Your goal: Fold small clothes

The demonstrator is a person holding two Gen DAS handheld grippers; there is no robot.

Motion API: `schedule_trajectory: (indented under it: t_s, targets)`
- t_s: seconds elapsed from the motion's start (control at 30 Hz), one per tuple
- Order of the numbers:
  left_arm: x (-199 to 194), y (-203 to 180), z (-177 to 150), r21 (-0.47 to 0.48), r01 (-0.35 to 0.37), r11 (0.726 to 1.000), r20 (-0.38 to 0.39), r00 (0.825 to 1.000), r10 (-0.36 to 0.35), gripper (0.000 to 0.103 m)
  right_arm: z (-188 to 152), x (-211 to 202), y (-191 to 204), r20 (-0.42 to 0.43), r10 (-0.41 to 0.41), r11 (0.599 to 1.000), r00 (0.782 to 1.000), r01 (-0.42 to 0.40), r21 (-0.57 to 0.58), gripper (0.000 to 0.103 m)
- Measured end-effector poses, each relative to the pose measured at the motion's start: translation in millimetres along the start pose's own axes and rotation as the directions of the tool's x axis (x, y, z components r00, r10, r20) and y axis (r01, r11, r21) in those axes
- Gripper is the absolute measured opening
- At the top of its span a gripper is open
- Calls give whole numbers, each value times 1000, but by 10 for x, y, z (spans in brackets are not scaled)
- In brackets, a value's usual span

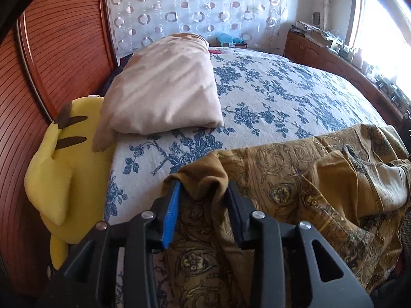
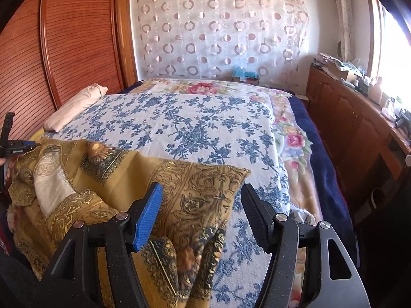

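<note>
Gold paisley garment (image 2: 164,179) rumpled, white lining showing.

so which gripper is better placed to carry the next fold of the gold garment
Left. The left gripper has a bunched fold of the gold garment between its fingers, while the right gripper stands open above it, gripping nothing.

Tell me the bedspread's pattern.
Blue flower sprays on white bedspread; the right wrist view shows it best.
</note>
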State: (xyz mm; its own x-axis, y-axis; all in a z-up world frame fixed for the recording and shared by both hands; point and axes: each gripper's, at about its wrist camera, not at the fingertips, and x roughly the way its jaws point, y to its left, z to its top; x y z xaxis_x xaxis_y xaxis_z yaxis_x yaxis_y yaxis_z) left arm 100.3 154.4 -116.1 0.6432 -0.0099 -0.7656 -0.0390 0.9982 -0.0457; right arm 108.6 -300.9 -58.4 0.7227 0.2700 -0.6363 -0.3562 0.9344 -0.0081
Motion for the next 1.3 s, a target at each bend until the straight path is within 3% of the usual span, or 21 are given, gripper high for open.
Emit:
schedule_trajectory:
  t_s: [0.13, 0.4, 0.47, 0.6, 0.67, 0.83, 1.0, 1.13, 1.3]
  targets:
    - [38, -7, 18, 28, -15, 1000, 22, 1000, 14, 38, 4, 60, 48, -11, 0, 1000, 1000, 0, -15, 65]
    - [77, 44, 101, 48, 9, 999, -14, 1000, -8, 42, -24, 186, -30, -40, -16, 1000, 999, 16, -4, 65]
    - [67, -16, 102, 78, -31, 996, -14, 999, 33, 42, -29, 235, -85, -53, -22, 1000, 998, 22, 8, 65]
    - [19, -227, 54, 187, -188, 964, 30, 982, 186, 43, -56, 307, -143, -69, -31, 999, 997, 32, 12, 65]
    - [-40, -247, 36, 184, -226, 956, 63, 974, 218, 43, -73, 328, -160, -71, -27, 999, 997, 28, 18, 65]
    - [-1, -87, 83, 147, -194, 970, 36, 981, 191, 45, -90, 359, -174, -76, -23, 999, 997, 25, 21, 65]
    - [90, 132, 137, 60, -81, 995, -7, 997, 82, 56, -88, 391, -187, -78, -25, 999, 997, 27, 21, 65]
    - [138, 249, 161, 19, 5, 1000, -35, 999, -4, 57, -76, 457, -231, -94, -29, 999, 995, 31, 18, 65]
    - [158, 236, 176, 21, 18, 1000, -37, 999, -17, 57, -23, 534, -288, -109, -46, 999, 993, 47, 13, 65]
